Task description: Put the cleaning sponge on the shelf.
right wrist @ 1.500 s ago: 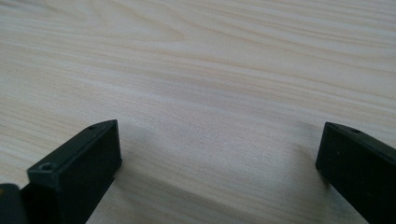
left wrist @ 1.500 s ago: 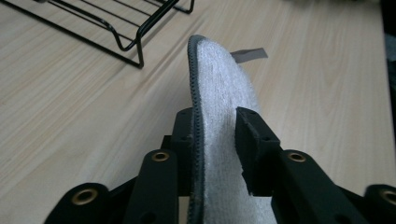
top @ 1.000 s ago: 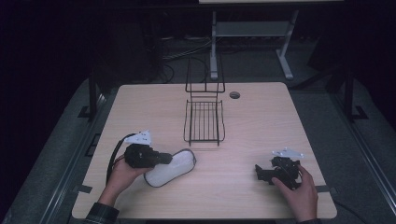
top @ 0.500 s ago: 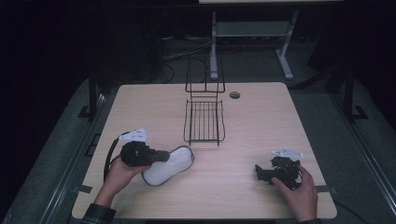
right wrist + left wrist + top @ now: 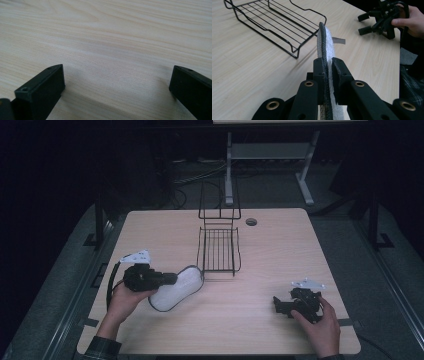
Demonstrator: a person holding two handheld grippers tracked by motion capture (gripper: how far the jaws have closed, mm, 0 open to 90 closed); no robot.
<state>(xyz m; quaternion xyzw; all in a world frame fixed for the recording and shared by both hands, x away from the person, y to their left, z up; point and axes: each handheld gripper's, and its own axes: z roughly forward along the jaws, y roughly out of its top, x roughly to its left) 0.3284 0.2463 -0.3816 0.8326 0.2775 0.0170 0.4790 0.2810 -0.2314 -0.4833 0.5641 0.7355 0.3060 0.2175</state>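
On the bench (image 5: pixel 280 245), high view: one white insole (image 5: pixel 176 288), long axis slanting from front-left toward the one wire rack (image 5: pixel 218 249), tip just beside it; left gripper (image 5: pixel 170 279) clamps its rear end. Left gripper view: insole (image 5: pixel 325 41) stands on edge, pinched. Right gripper view: right gripper (image 5: pixel 117 90) spread wide, nothing between.

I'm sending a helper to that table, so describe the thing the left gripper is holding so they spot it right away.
On the light wooden table, find the black wire rack at its middle. Just in front of it and to the left, the left gripper is shut on a flat white mesh pouch with a dark braided rim, the one soft, pale thing there.
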